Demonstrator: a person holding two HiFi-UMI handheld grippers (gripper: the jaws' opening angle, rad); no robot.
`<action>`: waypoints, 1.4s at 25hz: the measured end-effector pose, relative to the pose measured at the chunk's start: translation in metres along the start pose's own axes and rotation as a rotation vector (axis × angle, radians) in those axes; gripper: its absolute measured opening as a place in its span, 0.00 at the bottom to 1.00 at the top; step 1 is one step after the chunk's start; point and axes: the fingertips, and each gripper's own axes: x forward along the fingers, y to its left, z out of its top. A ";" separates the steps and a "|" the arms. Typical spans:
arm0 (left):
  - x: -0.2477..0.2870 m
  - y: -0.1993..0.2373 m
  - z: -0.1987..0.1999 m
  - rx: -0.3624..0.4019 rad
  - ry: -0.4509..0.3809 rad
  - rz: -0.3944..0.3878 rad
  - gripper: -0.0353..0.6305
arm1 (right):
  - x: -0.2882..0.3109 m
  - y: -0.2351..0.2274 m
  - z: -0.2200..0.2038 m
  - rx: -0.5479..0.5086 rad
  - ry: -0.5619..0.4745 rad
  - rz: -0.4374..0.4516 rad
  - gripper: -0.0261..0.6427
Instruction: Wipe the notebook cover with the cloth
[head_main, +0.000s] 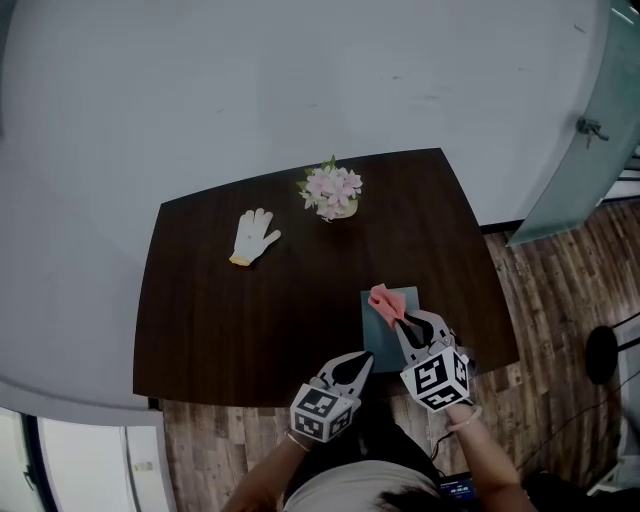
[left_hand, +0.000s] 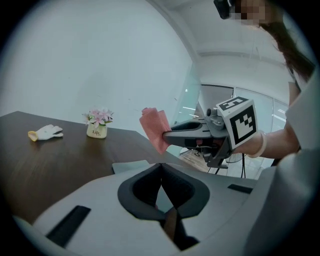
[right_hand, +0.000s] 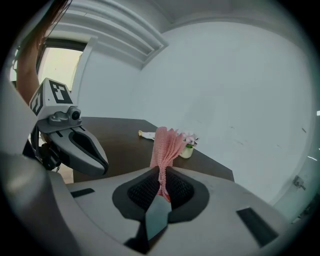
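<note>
A grey-teal notebook (head_main: 389, 340) lies flat near the table's front edge, and its corner shows in the left gripper view (left_hand: 131, 167). My right gripper (head_main: 401, 322) is shut on a pink cloth (head_main: 383, 302), which hangs bunched a little above the notebook. In the right gripper view the cloth (right_hand: 167, 144) stands up out of the shut right gripper (right_hand: 161, 172). The left gripper view shows the cloth (left_hand: 155, 128) held clear of the cover. My left gripper (head_main: 364, 360) is shut on nothing at the notebook's near left corner, its left gripper (left_hand: 161, 166) tips meeting.
On the dark wooden table (head_main: 220, 310), a white work glove (head_main: 254, 236) lies at the back left. A small pot of pink flowers (head_main: 332, 190) stands at the back middle. Wood flooring (head_main: 560, 300) lies to the right, and a glass door (head_main: 585, 130) is at the far right.
</note>
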 end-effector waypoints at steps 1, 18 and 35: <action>0.003 0.002 -0.002 0.004 0.010 -0.010 0.08 | 0.006 0.001 -0.002 -0.007 0.012 0.003 0.09; 0.033 0.048 -0.062 -0.076 0.172 -0.022 0.08 | 0.106 0.016 -0.060 -0.117 0.229 0.099 0.10; 0.044 0.063 -0.089 -0.127 0.275 -0.045 0.08 | 0.171 0.019 -0.084 -0.227 0.388 0.185 0.10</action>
